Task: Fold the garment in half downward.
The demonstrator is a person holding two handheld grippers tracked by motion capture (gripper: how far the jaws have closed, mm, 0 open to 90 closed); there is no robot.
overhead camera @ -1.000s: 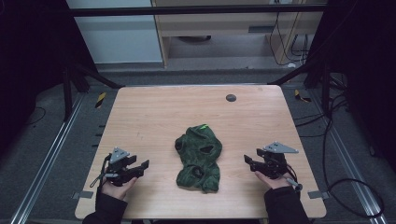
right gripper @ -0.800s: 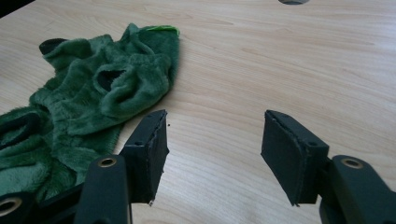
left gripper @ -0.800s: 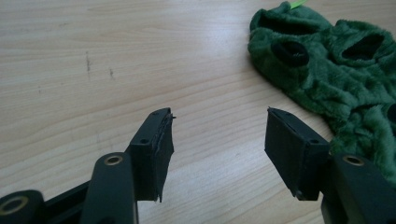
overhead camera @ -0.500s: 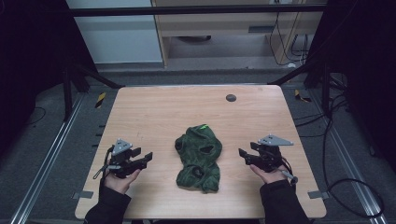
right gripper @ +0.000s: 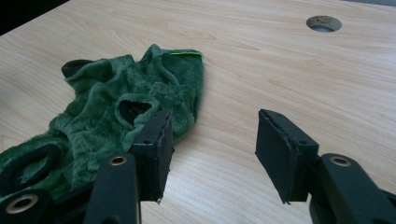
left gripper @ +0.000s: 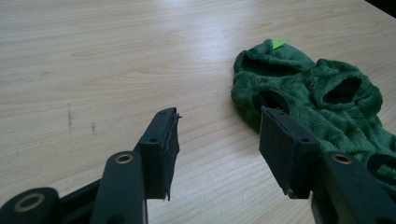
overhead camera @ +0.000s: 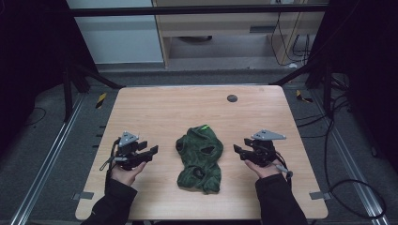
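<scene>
Two tongs are in hand, one per hand. The left tongs (overhead camera: pixel 149 151) stand with their two black jaws well apart and nothing between them; the jaws have just been closing a little, yet only bare wood shows in the gap in the left gripper view. The right tongs (overhead camera: pixel 239 150) stand the same way, jaws wide with nothing gripped, and they too have just been closing somewhat.

Each tool points inward across the counter (overhead camera: pixel 164 108), the left toward the right and the right toward the left, held roughly level just above the wood. The left hand (overhead camera: pixel 123 169) cups its tool from below, dark sleeve running off the near edge; the right hand (overhead camera: pixel 263 168) does likewise. Each tool carries one grey three-cornered plate on top.

Between the two tongs lies one green fleece garment (overhead camera: pixel 199 157), crumpled on the wood near the counter's middle, close to both sets of jaws but touched by neither. Several dark openings show in its pile, and one bright green tag (overhead camera: pixel 203 126) sits at its far end. Farther off, one round hole (overhead camera: pixel 232 98) is set in the counter near the far edge.
</scene>
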